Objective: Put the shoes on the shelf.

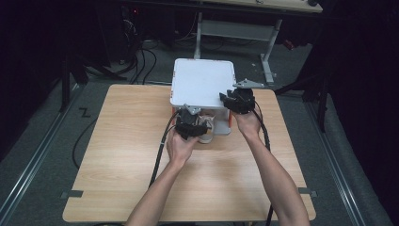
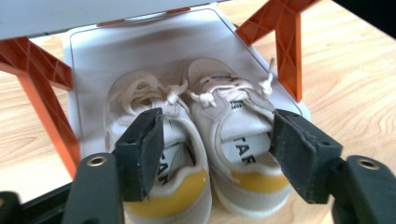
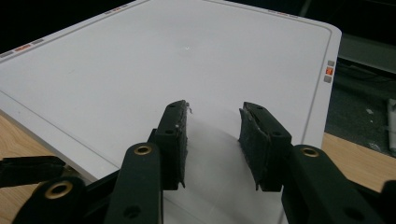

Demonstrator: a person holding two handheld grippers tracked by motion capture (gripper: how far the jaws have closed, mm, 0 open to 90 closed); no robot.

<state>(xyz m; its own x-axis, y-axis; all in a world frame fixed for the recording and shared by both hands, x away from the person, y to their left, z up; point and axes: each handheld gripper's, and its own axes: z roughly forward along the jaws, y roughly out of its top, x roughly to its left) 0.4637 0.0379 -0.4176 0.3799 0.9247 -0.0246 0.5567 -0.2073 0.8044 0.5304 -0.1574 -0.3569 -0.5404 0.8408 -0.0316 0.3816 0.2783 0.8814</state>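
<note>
The left gripper [image 2: 212,154] has its jaws spread, and nothing is pinched between them: in the left gripper view the two black pads stand at either side of the heels of a pair of small white sneakers [image 2: 196,154], without pressing on them. The left pad is over the heel opening of the left-hand shoe, the right pad is just outside the heel of the right-hand shoe. The shoes lie side by side on the lower white shelf [image 2: 140,51] of a small rack with orange legs [image 2: 44,102], heels with yellow tabs toward the gripper, toes pointing deeper under the rack. Their long axis therefore runs straight away from the jaws, so I judge that any next pull or push goes along this line. In the high view the left gripper [image 1: 190,126] is at the near edge of the rack, where the sneakers [image 1: 207,129] look out, in the middle of the wooden table [image 1: 117,155]. The right gripper [image 3: 212,140] holds its jaws half apart and empty over the white top board [image 3: 140,60]; in the high view it [image 1: 231,99] rests at the right near corner of this board [image 1: 200,80]. The left hand is clearly the nearer one to the shoes.
</note>
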